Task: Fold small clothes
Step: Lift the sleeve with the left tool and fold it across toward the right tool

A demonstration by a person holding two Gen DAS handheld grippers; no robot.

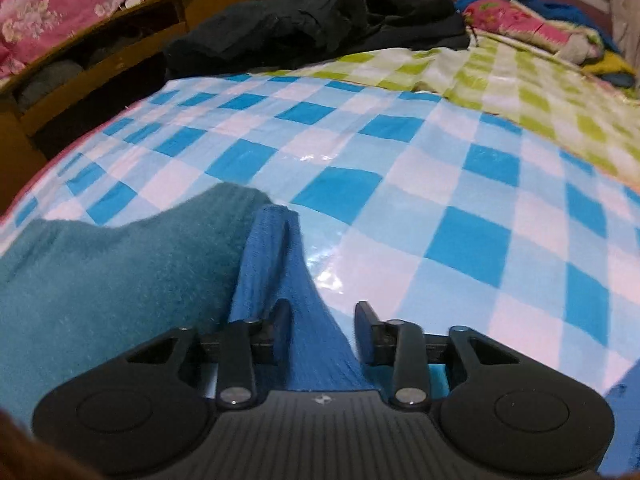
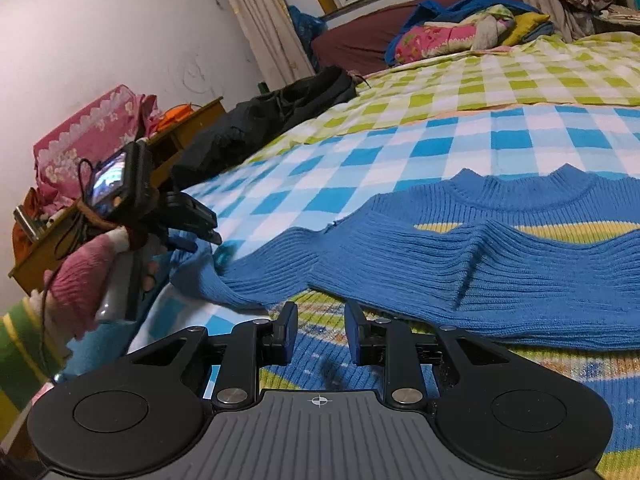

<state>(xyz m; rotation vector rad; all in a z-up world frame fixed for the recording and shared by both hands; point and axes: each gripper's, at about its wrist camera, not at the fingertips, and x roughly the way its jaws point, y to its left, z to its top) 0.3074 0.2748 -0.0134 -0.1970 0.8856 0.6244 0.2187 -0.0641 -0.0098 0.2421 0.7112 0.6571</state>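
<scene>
A small blue ribbed sweater with green and yellow stripes lies flat on the blue checked bed cover, one sleeve folded across its chest. My right gripper is open just above the sweater's lower body, empty. My left gripper is open over the end of the blue sleeve, which lies between its fingers, next to a teal cloth. In the right wrist view the left gripper is held by a pink-gloved hand at the sleeve's far left end.
A black garment lies at the far side of the bed. A green checked cover lies beyond the blue one. Pink and blue bedding is piled near the window. A wooden shelf unit stands to the left.
</scene>
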